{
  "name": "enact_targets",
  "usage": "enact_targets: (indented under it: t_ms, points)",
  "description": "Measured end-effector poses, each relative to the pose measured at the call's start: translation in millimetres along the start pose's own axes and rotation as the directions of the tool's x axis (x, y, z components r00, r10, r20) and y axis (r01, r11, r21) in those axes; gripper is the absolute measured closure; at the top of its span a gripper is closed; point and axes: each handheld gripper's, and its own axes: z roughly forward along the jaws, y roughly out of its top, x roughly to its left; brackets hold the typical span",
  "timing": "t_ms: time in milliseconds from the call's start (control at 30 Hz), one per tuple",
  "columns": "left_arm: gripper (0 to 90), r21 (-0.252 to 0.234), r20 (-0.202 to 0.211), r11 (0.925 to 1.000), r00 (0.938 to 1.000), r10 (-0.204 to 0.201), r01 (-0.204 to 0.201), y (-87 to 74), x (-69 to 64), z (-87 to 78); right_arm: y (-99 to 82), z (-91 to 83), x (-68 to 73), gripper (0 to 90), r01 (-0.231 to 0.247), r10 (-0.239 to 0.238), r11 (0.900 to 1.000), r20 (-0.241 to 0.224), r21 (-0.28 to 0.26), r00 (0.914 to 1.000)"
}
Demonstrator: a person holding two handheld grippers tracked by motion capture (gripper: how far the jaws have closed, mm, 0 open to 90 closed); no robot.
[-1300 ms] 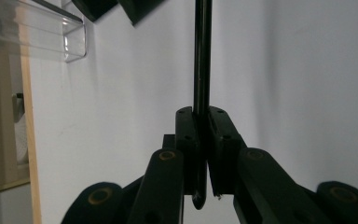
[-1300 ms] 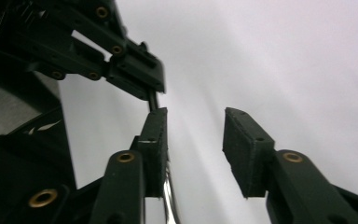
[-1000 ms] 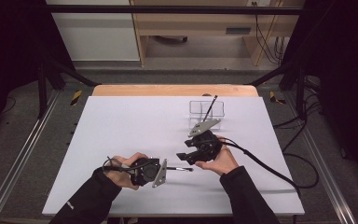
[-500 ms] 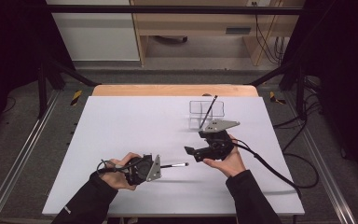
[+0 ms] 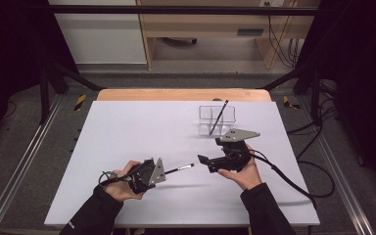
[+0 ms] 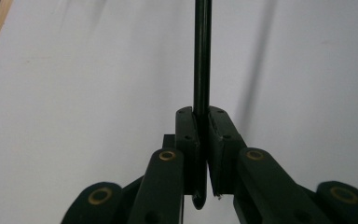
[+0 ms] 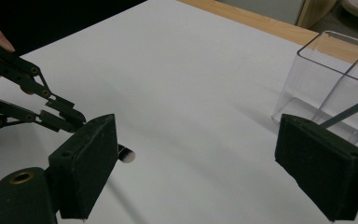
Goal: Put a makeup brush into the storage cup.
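The left gripper [image 5: 162, 172] at 7 o'clock clamps a black pen [image 5: 180, 169] pointing to 2 o'clock above the white table [image 5: 127, 127]. The right gripper [image 5: 201, 161] stands wide apart, holding nothing, just beside the pen tip.

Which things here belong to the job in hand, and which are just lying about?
In the job:
left gripper, shut on a thin black stick
right gripper, open, facing the stick's tip
clear holder with another black stick leaning in it

Lying about:
cables behind the table
yellow-black clamp on the left floor
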Motion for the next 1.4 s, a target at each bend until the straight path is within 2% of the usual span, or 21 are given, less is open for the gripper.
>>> enact_targets:
  t_ms: [133,300,500,667,767,1000,1167,1233,1367,1400]
  points:
    - [83.1,-0.011,-0.003,0.9993,0.9994,-0.035,0.035,-2.2,-0.6,1.1,-2.4,-1.1,0.4,12.6,-0.008,0.008,1.0000,0.001,-0.005,1.0000]
    - [83.1,-0.052,-0.002,0.9935,0.9948,-0.102,0.101,-4.2,-0.5,0.9,-7.1,-0.6,1.9,12.2,-0.024,0.024,0.9996,-0.002,-0.016,0.9997]
    - [83.1,-0.088,-0.017,0.9841,0.9875,-0.156,0.154,-5.5,-0.6,0.2,-12.1,1.9,3.8,11.5,-0.036,0.036,0.9992,-0.001,-0.017,0.9994]
    - [83.1,-0.115,-0.024,0.9718,0.9774,-0.210,0.206,-5.8,-0.8,-0.2,-14.5,5.1,7.2,11.5,-0.049,0.049,0.9985,-0.010,-0.026,0.9988]
    - [83.1,-0.131,-0.023,0.9618,0.9691,-0.245,0.240,-6.9,-1.2,1.1,-15.3,6.4,8.5,11.6,-0.058,0.057,0.9978,-0.017,-0.032,0.9982]
    - [83.1,-0.165,-0.032,0.9312,0.9419,-0.334,0.325,-9.9,-0.8,4.0,-16.5,10.3,10.4,12.3,-0.081,0.080,0.9956,-0.026,-0.046,0.9965]
    - [83.1,-0.203,-0.029,0.8990,0.9153,-0.402,0.388,-10.3,-0.4,3.4,-16.3,11.7,11.1,12.5,-0.103,0.101,0.9926,-0.033,-0.063,0.9943]
    - [83.1,-0.209,-0.028,0.8939,0.9114,-0.411,0.396,-10.0,-0.9,3.5,-15.9,12.5,11.3,12.5,-0.112,0.110,0.9910,-0.034,-0.073,0.9934]
    - [83.1,-0.219,-0.032,0.8790,0.8973,-0.440,0.423,-10.0,-1.3,4.4,-14.2,13.9,12.7,12.6,-0.122,0.120,0.9880,-0.030,-0.094,0.9924]
    - [83.1,-0.224,-0.029,0.8734,0.8928,-0.449,0.432,-10.2,-1.3,4.7,-13.5,14.3,13.1,11.9,-0.125,0.123,0.9873,-0.030,-0.097,0.9920]
